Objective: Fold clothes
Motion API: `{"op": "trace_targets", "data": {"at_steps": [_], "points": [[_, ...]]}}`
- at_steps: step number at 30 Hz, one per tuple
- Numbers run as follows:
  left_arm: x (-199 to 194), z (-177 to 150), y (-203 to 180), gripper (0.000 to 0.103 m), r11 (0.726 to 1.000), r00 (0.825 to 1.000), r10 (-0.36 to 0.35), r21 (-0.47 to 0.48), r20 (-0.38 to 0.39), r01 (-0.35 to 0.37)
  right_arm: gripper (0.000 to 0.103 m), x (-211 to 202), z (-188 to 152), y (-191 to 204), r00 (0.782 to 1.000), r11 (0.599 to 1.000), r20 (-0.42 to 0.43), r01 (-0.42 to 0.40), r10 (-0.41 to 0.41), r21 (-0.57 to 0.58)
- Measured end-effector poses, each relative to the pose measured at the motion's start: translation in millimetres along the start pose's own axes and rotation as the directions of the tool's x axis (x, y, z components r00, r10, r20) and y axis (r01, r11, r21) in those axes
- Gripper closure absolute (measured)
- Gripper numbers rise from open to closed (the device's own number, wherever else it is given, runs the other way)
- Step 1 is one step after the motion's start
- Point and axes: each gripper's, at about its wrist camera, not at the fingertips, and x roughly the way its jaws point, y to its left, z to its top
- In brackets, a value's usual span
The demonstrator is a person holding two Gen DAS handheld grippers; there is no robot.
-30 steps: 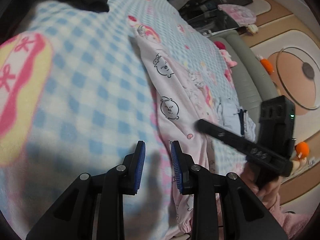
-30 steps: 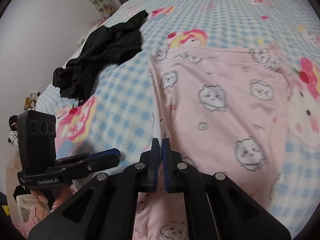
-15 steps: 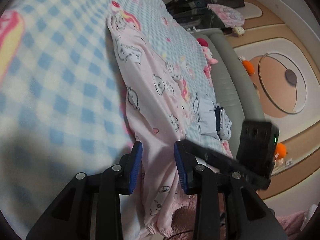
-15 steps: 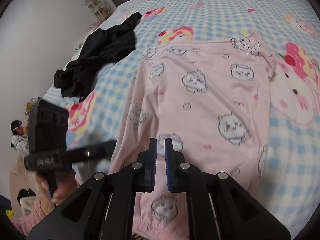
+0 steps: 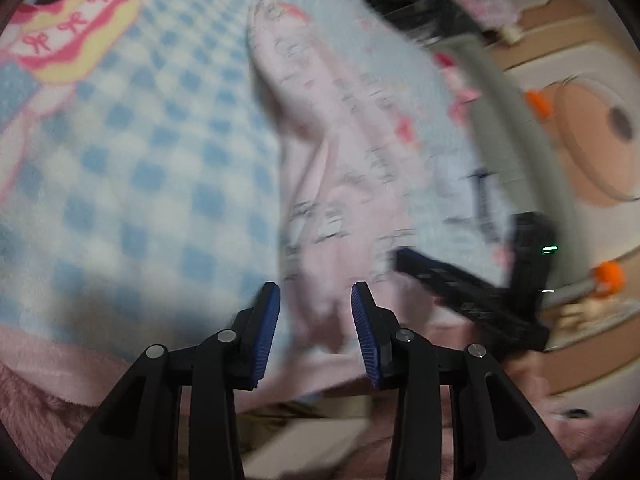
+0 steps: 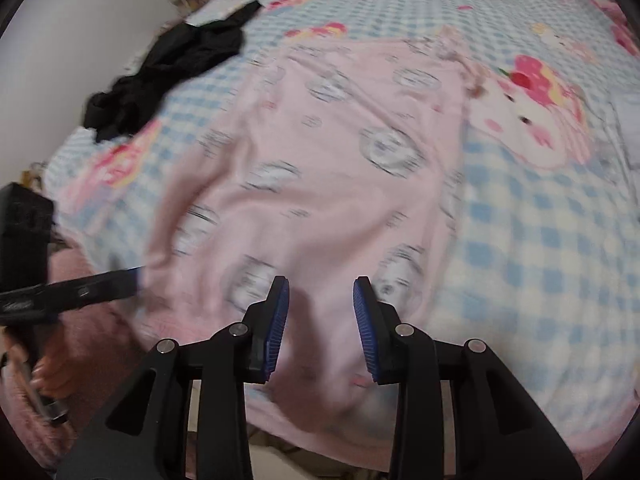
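A pink garment (image 6: 320,152) printed with small cartoon faces lies spread on the blue-checked bed cover (image 6: 540,240), its hem at the near edge. My right gripper (image 6: 320,288) hovers over that hem; its jaws are opening and nothing is pinched between them. In the left wrist view the same garment (image 5: 340,184) runs away from me as a long strip. My left gripper (image 5: 314,296) straddles its near end; the jaws are closing, with cloth in the gap and the pads clear of it. Both views are blurred by motion.
A black garment (image 6: 176,64) lies crumpled at the bed's far left. Each gripper shows in the other's view: the right gripper (image 5: 472,296), the left gripper (image 6: 80,292). A fluffy pink sleeve (image 6: 88,344) sits at the near edge. A grey padded frame (image 5: 496,120) borders the bed.
My right gripper was shut on the pink garment's raised edge; it has let go and opened, and the garment lies flat. Both grippers have pulled back towards the near hem.
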Motion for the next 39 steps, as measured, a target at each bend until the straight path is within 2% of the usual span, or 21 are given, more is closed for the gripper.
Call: {"op": "trace_targets", "data": {"at_steps": [1,2,3,6,7,9,13,14,15,16,17,19,20,23,26,29,30,31,32,36,39], "points": [[5,2,2,0.087,0.995,0.995,0.096,-0.007,-0.004,-0.096,0.072,1,-4,-7,1.000,1.000,-0.001,0.003,-0.003,0.015],[5,2,7,0.087,0.994,0.994,0.107,-0.038,-0.006,-0.107,0.074,-2,-7,-12,1.000,1.000,0.002,0.000,0.000,0.030],[2,3,14,0.087,0.993,0.997,0.076,-0.087,0.002,-0.076,0.076,-4,-9,-17,1.000,0.999,0.006,-0.004,0.003,0.044],[-19,12,20,0.086,0.994,0.997,0.027,-0.104,0.070,-0.020,0.073,-16,-10,-27,1.000,0.997,0.027,-0.007,0.005,0.071],[-26,18,22,0.084,0.996,0.996,-0.001,-0.093,0.092,0.010,0.073,-21,-8,-31,0.999,0.997,0.042,-0.006,0.002,0.078],[-32,34,23,0.062,0.995,0.991,-0.061,-0.074,0.120,0.070,0.071,-30,-1,-38,0.997,0.995,0.075,-0.014,0.007,0.094],[-3,72,15,0.058,0.998,0.996,-0.057,-0.021,0.066,0.058,0.067,-31,30,-52,0.991,0.989,0.133,-0.043,0.024,0.143],[5,80,10,0.059,0.999,0.997,-0.044,-0.013,0.059,0.045,0.064,-29,38,-54,0.989,0.988,0.148,-0.050,0.027,0.149],[15,85,9,0.070,1.000,0.998,-0.021,-0.009,0.053,0.022,0.063,-22,46,-56,0.989,0.986,0.147,-0.051,0.027,0.158],[24,89,9,0.088,0.999,0.998,0.033,-0.011,0.057,-0.032,0.063,-13,52,-59,0.990,0.985,0.138,-0.050,0.027,0.166],[31,91,8,0.093,0.995,0.994,0.097,-0.013,0.052,-0.097,0.063,-4,58,-62,0.991,0.983,0.129,-0.049,0.027,0.175],[32,90,13,0.095,0.984,0.983,0.176,-0.023,0.053,-0.175,0.064,15,63,-67,0.997,0.983,0.079,-0.007,-0.007,0.186],[30,89,15,0.095,0.984,0.983,0.177,-0.032,0.050,-0.176,0.071,19,63,-69,0.998,0.983,0.064,0.012,-0.024,0.185],[19,90,21,0.094,0.985,0.985,0.169,-0.049,0.038,-0.167,0.072,24,60,-73,0.998,0.985,0.058,0.021,-0.032,0.174],[3,106,26,0.093,0.993,0.994,0.098,-0.066,0.047,-0.094,0.072,15,68,-75,0.997,0.986,0.072,-0.004,-0.008,0.164],[-2,140,29,0.081,0.995,0.992,0.098,-0.039,0.078,-0.095,0.067,-3,90,-84,0.988,0.985,0.157,-0.032,0.004,0.171],[1,155,30,0.065,0.994,0.990,0.110,-0.034,0.085,-0.108,0.064,-5,101,-88,0.984,0.984,0.176,-0.038,0.007,0.173],[6,169,32,0.058,0.993,0.989,0.120,-0.031,0.088,-0.118,0.062,-5,113,-93,0.982,0.983,0.189,-0.035,0.000,0.181],[12,183,34,0.058,0.991,0.987,0.130,-0.028,0.091,-0.128,0.057,-3,125,-98,0.980,0.982,0.197,-0.028,-0.009,0.188],[40,228,36,0.058,0.993,0.990,0.118,-0.002,0.079,-0.118,0.056,22,170,-123,0.984,0.976,0.175,-0.014,-0.025,0.219],[64,251,35,0.057,0.991,0.989,0.132,0.004,0.068,-0.133,0.053,39,194,-140,0.986,0.967,0.164,-0.057,0.016,0.247]]}}
